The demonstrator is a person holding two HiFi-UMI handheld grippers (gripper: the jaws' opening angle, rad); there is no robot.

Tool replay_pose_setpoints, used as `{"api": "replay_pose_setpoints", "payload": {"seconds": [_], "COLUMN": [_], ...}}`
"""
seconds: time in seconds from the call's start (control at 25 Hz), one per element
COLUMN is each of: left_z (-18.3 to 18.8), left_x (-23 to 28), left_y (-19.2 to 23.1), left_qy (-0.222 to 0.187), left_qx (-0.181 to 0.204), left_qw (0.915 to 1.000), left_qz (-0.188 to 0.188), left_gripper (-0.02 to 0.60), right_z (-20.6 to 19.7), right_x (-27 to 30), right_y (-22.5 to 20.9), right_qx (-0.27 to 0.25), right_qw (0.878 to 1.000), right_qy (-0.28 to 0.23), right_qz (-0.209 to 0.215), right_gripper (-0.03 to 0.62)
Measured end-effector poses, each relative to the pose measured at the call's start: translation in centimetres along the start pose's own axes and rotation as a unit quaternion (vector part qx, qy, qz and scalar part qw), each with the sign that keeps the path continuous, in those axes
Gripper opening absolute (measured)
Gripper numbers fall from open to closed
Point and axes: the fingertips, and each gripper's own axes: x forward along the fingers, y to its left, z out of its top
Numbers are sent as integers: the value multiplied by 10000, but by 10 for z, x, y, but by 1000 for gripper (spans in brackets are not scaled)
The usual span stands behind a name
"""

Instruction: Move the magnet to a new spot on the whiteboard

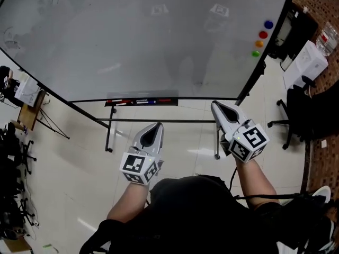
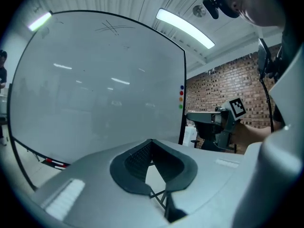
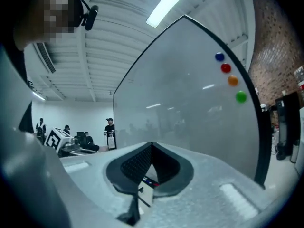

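Magnets (image 1: 262,35) on whiteboard (image 1: 132,36), far from fingers (image 1: 221,111)

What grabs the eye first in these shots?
The big whiteboard fills the top of the head view. A column of four magnets (blue, red, orange and green) sits near its right edge. Below it, the left gripper and right gripper point toward the board without touching it, fingers together and nothing between them.
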Motion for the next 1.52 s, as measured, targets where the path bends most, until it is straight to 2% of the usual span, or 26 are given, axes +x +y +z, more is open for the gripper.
{"api": "replay_pose_setpoints", "payload": {"seconds": [0.12, 0.24, 0.44, 0.64, 0.88, 1.08, 1.32, 1.52], "left_z": [-6, -9, -28, -42, -39, -36, -39, -56], "left_x": [-35, -77, -136, -186, -212, -234, -270, -319], "left_y": [18, 33, 34, 34, 30, 13, -25, -79], "left_qy": [13, 45, 129, 189, 39, -80, -181, -80], "left_qx": [-36, -39, -107, -224, -270, -300, -233, -297], "left_qw": [10000, 9999, 9977, 9937, 9915, 9915, 9925, 9932], "left_qz": [11, -120, -654, -1077, -1270, -1260, -1187, -1121], "left_gripper": [15, 15, 15, 15, 15, 15, 15, 15], "right_z": [-19, -35, -55, -75, -78, -65, -60, -77], "right_x": [-1, 0, -16, -41, -73, -93, -145, -204], "right_y": [57, 109, 178, 246, 278, 300, 336, 367], "right_qx": [111, 275, 689, 671, 582, 426, 168, 366], "right_qw": [9996, 9992, 9973, 9962, 9947, 9959, 9978, 9979], "right_qy": [90, 153, 85, 293, 368, 311, 228, 273], "right_qz": [232, 230, -225, -463, -764, -735, -599, -456], "right_gripper": [3, 3, 3, 3, 3, 3, 3, 3]}}
